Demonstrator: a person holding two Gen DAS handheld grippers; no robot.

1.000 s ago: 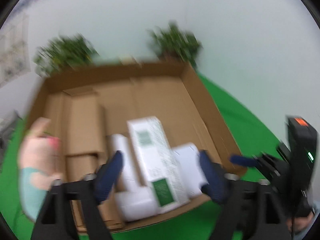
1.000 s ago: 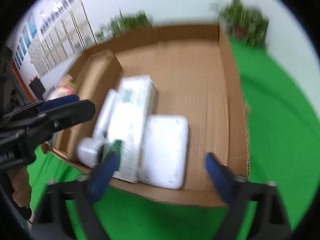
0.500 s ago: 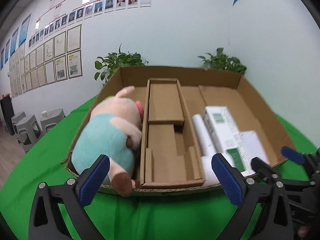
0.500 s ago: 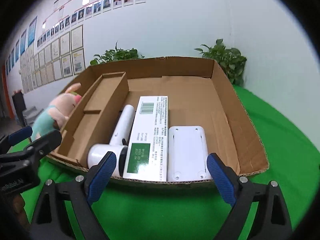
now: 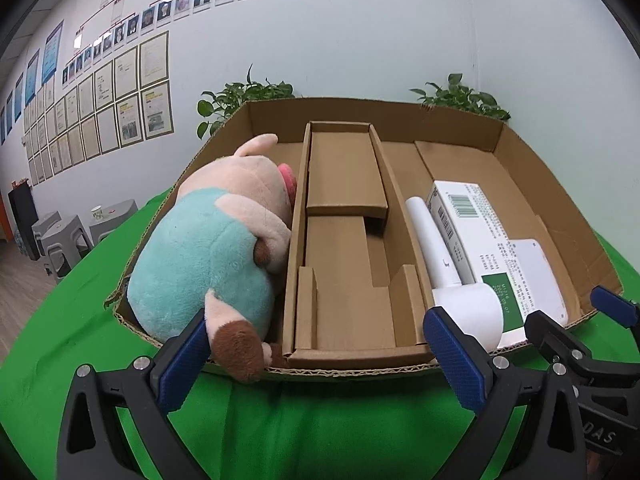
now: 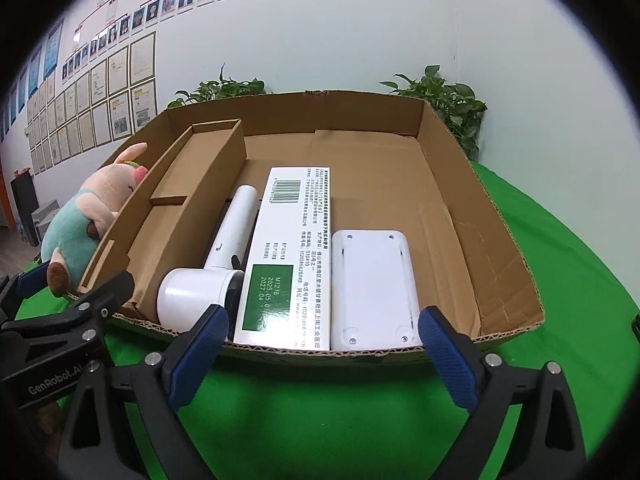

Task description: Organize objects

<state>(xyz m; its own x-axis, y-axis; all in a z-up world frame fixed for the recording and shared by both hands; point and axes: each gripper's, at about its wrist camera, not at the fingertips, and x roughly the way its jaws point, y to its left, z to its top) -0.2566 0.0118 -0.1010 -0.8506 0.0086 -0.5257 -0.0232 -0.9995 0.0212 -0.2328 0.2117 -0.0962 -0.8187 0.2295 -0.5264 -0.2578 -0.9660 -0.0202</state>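
Both wrist views sit low, close before the box's (image 5: 360, 364) near edge, facing the far wall. Left view fronts its left half, right view its right; both share the box (image 6: 500, 240).

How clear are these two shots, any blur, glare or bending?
Left wrist view: sharp, evenly lit, no harsh shadows; the fisheye bows the box rim and wall frames, with dark corners. Right wrist view: also sharp, the print on the carton shows clearly; the white case looks bright but not blown out; heavier black vignette.
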